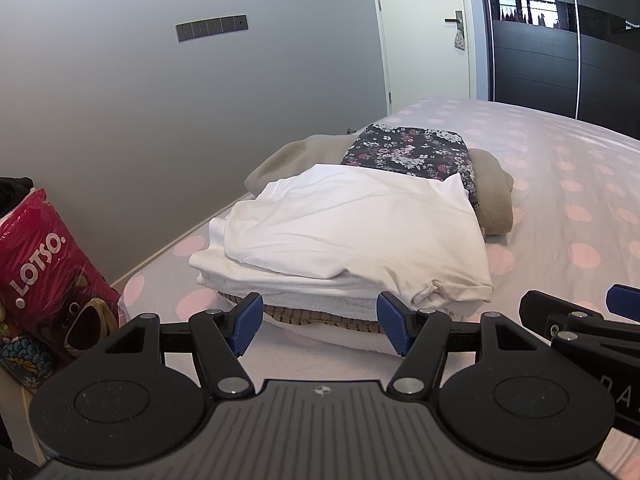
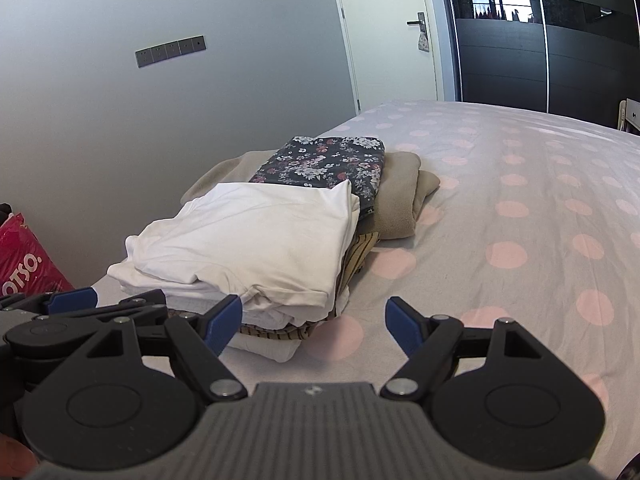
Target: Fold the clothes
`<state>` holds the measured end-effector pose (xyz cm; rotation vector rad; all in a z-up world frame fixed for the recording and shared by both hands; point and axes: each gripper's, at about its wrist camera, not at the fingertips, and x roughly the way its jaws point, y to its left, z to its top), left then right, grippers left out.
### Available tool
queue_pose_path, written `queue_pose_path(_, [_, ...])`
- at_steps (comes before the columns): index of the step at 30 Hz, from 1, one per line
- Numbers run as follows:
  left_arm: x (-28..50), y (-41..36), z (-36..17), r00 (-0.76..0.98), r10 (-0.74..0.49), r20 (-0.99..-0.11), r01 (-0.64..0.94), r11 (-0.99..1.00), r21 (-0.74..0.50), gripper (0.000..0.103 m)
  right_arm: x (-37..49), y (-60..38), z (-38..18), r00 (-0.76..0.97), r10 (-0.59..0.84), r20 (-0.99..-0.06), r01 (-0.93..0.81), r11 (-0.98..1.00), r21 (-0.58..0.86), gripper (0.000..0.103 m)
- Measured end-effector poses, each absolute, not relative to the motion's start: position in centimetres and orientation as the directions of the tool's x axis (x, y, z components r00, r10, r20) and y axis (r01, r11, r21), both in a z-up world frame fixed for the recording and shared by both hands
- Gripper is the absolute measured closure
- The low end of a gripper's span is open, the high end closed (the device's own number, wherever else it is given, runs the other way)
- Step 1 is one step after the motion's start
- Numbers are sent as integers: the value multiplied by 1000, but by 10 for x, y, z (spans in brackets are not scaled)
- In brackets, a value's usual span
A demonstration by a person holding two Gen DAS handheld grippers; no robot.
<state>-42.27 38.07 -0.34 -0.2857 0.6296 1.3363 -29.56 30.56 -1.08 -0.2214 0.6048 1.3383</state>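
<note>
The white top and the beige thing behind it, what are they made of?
White top: seemingly thin, smooth, matte cotton jersey, judging by its soft creases and rolled hem. Beige garment: probably fleece; it looks thick and fuzzy, with rounded bulky folds.

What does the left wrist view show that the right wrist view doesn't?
Only the left wrist view shows the pink Lotso bag nearly whole, bear face included, and the patterned item beneath it.

Only the right wrist view shows the striped garment running along the near stack's right side, and pale furniture at the far right edge.

Both show the white folded shirt topping the near stack, the floral garment on the beige fleece behind, the dotted bedsheet, and both tongs, left and right, open and empty.
</note>
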Motion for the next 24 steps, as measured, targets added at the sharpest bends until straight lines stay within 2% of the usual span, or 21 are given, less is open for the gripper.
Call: queue_pose_path(24, [-424, 376, -1, 100, 818, -567, -962, 225, 155, 42, -295, 304, -9, 106, 848, -519, -953, 235, 190, 22])
